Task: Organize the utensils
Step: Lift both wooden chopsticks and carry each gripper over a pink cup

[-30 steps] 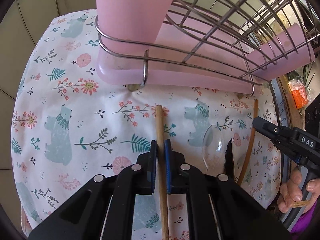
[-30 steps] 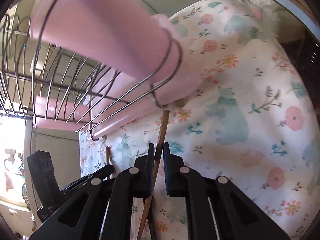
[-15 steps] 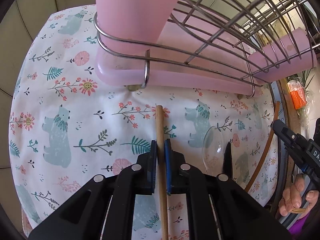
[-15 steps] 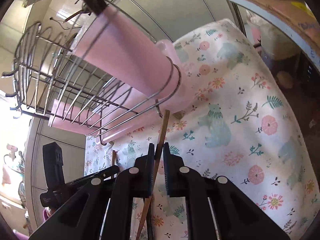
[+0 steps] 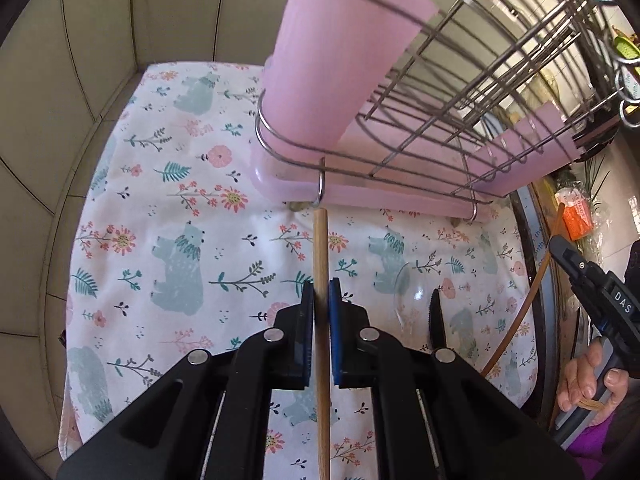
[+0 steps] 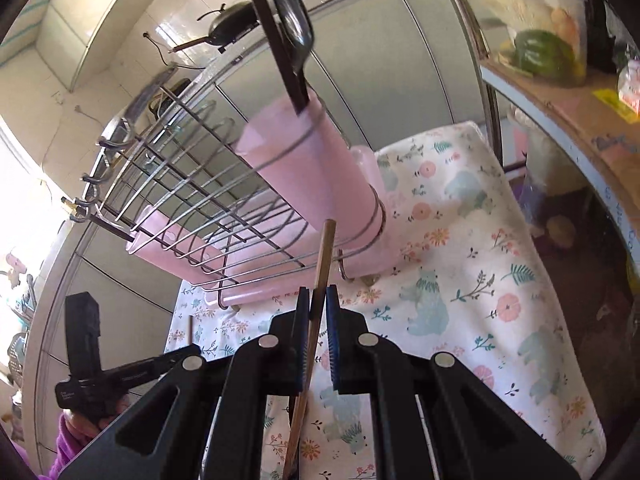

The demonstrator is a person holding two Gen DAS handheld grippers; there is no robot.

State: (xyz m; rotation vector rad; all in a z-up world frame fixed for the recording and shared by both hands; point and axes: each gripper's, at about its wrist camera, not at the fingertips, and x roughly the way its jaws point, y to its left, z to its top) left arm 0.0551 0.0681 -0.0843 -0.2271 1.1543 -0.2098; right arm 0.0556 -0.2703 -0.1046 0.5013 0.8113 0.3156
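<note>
At lower centre of the left wrist view, the left gripper has its jaws nearly together, pinching a wooden chopstick that runs straight up the frame between the blue pads; its upper tip ends just below the wire dish rack and its pink drip tray, whether touching cannot be told. Pink utensil cup stands in the rack's wire ring, upper centre. Floral tablecloth covers the surface below. A clear plastic spoon and a dark serrated utensil lie on the cloth right of the jaws. At right edge, the other gripper and a hand appear, with a second stick crossing beside them. At lower centre of the right wrist view, the right gripper is likewise pinched on a second wooden chopstick, which leans slightly right, tip overlapping the rack wires. The pink cup holds a black spoon and a dark stick. Lower left shows the left gripper's body, held by a hand in a purple sleeve.
</note>
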